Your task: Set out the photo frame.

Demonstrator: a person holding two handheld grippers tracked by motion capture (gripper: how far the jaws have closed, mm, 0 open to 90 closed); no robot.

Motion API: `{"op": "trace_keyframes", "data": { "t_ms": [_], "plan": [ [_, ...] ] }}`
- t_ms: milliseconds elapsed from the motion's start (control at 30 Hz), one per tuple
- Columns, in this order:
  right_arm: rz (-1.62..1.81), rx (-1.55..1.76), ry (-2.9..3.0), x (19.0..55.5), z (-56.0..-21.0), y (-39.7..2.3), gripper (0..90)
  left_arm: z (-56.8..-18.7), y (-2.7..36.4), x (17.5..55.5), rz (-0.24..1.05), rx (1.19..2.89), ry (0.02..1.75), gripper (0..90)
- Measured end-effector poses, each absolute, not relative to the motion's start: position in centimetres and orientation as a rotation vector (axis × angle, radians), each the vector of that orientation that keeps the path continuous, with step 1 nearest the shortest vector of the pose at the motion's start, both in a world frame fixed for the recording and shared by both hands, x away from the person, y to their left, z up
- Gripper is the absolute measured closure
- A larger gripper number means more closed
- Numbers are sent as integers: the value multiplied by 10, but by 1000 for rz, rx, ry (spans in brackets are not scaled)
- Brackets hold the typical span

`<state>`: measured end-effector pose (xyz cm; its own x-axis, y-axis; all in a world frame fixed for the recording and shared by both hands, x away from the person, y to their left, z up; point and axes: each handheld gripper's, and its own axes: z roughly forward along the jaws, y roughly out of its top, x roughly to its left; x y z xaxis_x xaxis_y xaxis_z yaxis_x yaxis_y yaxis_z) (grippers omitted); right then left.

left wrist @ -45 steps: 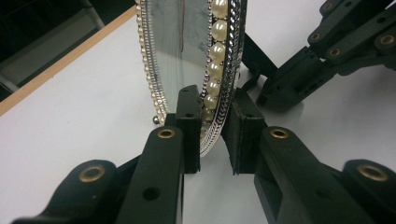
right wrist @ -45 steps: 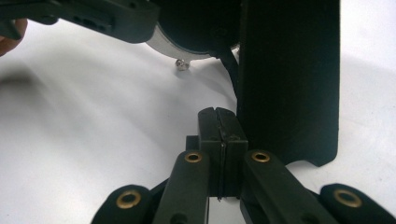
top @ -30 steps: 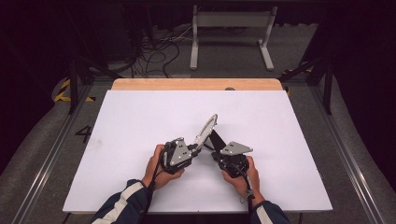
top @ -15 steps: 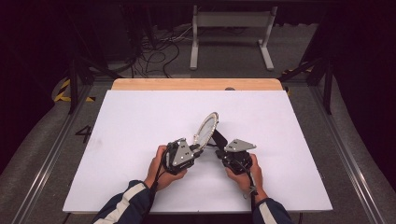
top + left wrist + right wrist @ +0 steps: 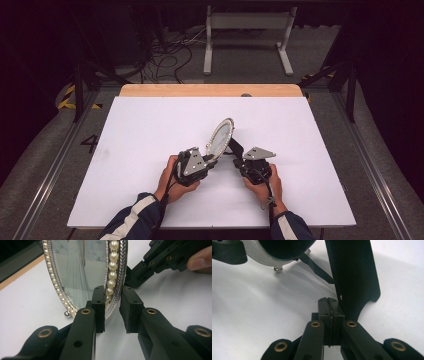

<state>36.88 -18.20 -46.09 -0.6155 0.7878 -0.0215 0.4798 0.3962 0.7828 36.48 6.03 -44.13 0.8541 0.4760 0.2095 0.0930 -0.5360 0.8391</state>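
Left gripper [image 5: 112, 312] has its jaws straddling the pearl rim of the oval frame [image 5: 82, 275], one pad on the glass side, the other looking just off the back, so not really clamped. Right gripper [image 5: 329, 315] jaws are pressed together, beside the black stand [image 5: 354, 277] behind the frame. Frame stands tilted mid-table [image 5: 150, 125], nearer the front edge, long axis upright, left gripper closer. Next I'd guess the stand gets set.

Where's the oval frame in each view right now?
High view: frame near the middle of the table.
Left gripper view: top centre, rim between the jaws.
Right gripper view: top left, its bottom edge.
Shared landmark: its ball foot.
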Motion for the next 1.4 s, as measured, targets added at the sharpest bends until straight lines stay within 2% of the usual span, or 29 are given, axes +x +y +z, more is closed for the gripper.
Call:
{"op": "trace_keyframes", "data": {
  "t_ms": [167,833,1100,1300,1400],
  "plan": [
    [1073,1108,2263,370,-461,-184,900,-447,59,369,500,2126,432,716],
    [1052,1156,2223,374,-461,-191,900,-447,56,367,488,2130,405,723],
    [1166,1090,2180,361,-449,-189,869,-438,75,358,495,2119,417,683],
    [1228,1024,2173,350,-444,-177,780,-435,100,348,492,2106,458,610],
    [1257,1004,2166,347,-444,-172,689,-433,114,343,495,2097,482,562]
  ]
}}
